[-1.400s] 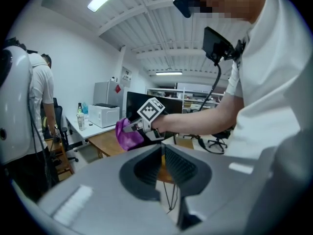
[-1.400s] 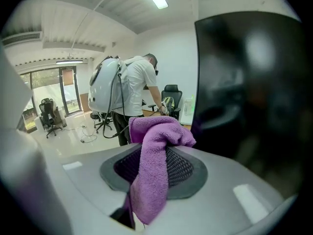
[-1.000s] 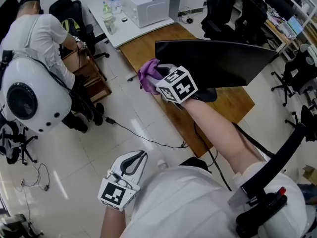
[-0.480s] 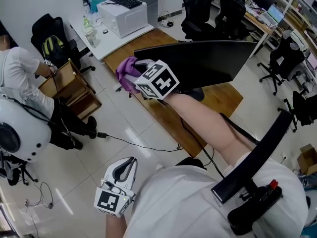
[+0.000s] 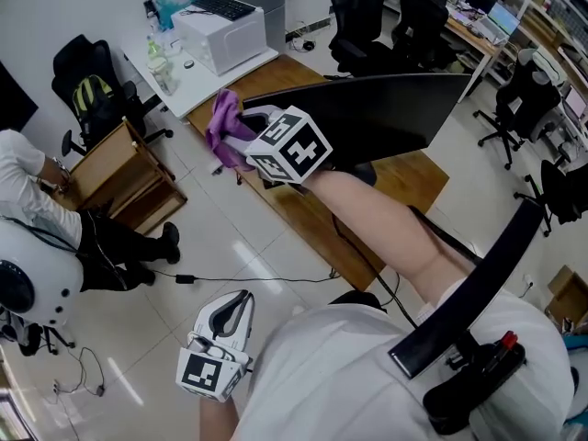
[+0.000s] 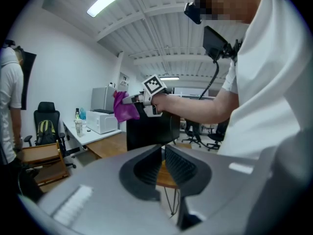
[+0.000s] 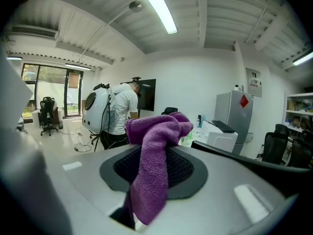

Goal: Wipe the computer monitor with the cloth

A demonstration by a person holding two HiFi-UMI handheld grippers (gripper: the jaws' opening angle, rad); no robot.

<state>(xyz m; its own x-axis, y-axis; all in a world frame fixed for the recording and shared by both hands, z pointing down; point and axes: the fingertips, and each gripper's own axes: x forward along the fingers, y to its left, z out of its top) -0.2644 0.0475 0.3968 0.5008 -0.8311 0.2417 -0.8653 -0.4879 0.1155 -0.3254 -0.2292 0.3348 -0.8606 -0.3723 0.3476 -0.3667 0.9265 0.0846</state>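
— Up at the near end of the monitor's top edge, what is that purple bundle?

— The cloth (image 5: pixel 223 122), purple terry. The right gripper (image 5: pixel 244 122) has its jaws clamped on it: in the right gripper view a fold of the cloth (image 7: pixel 156 126) hangs down between the ribbed pads and bunches above them. It sits just beside the corner of the monitor (image 5: pixel 386 118); whether it touches the panel I cannot tell.

— And the monitor itself?

— A dark, unlit panel standing on the wooden desk (image 5: pixel 303 209). No brand mark is legible on it.

— Any writing on the gripper?

— Only black-and-white square markers on the cube (image 5: pixel 289 150). No letters.

— The other hand?

— The left gripper (image 5: pixel 237 309) is held low, near the person's body and well apart from the desk. In the left gripper view its jaws are drawn together with only a thin sliver between them, and nothing is held.

— What lies beyond the desk?

— A white table (image 5: pixel 207 85) with a white box-shaped appliance (image 5: pixel 230 37), a keyboard (image 5: pixel 220 5) on top of it and a bottle (image 5: pixel 163 62) beside it. The right gripper view shows a grey cabinet (image 7: pixel 232 109) with a red sticker, its print too small to read. Another person, in a white shirt with a white domed pack (image 5: pixel 23 265), is off to the left.
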